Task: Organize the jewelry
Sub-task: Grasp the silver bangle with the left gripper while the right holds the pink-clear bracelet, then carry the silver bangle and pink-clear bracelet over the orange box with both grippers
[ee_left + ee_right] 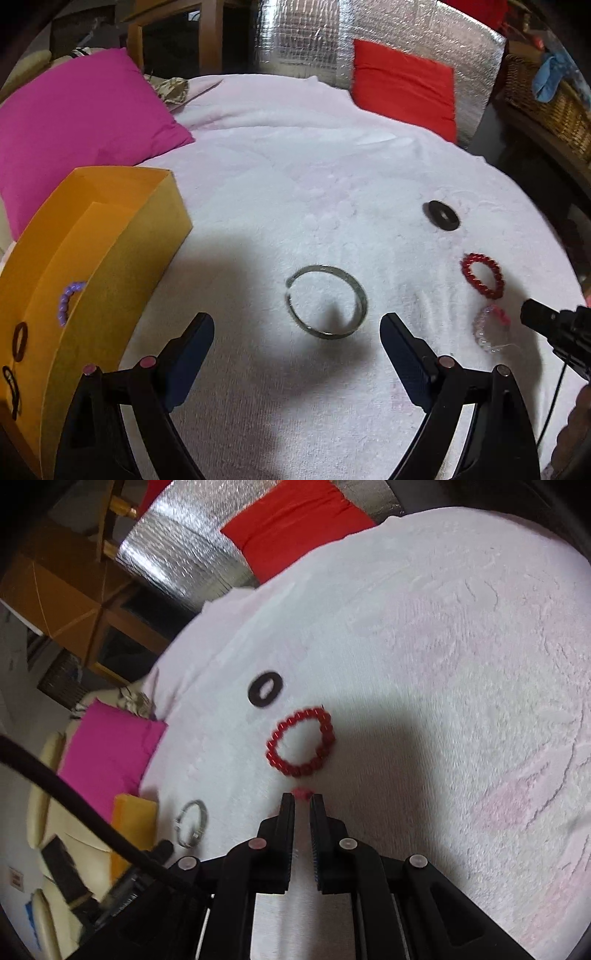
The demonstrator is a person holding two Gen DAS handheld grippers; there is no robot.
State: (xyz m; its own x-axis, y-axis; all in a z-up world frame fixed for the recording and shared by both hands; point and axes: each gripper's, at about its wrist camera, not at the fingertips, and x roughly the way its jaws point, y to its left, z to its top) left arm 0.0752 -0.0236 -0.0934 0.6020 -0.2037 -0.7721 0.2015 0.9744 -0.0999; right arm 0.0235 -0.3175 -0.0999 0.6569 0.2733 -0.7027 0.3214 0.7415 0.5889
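Blanket (pixel 295 155): a pale pink fleece fills most of both views; its soft, plain surface lets the small pieces show up and lie where they are put.
Cushions: a magenta cushion (pixel 74 122) at upper left of the left view and a red cushion (pixel 402 85) at upper right, both at the far edge, apart from the work.
Box (pixel 122 236): an open orange card box at the left edge of the left view, just beside the left tool. It looks to be the collecting place: a purple bead bracelet (pixel 68 301) and two dark rings (pixel 18 341) already lie inside.
Left gripper (pixel 297 328): fingers spread wide and holding nothing, aimed at the blanket; the metal bangle lies just beyond the tips, between their lines. My judgement: it is lined up to take this piece, being nearest the box.
Right gripper (pixel 302 799): fingers drawn narrow, a slim gap between them, tips at a small pink piece (pixel 302 793) at lower centre of the right view. Whether they grip it I cannot tell; the piece is mostly hidden.
Metal bangle (pixel 327 301): open-ended, flat on the blanket, lower centre.
Red bead bracelet (pixel 300 742): flat, just beyond the right tips, untouched.
Black disc (pixel 265 688): holed, farther off, upper middle.
Remaining: four loose pieces, so sorting seems part done.
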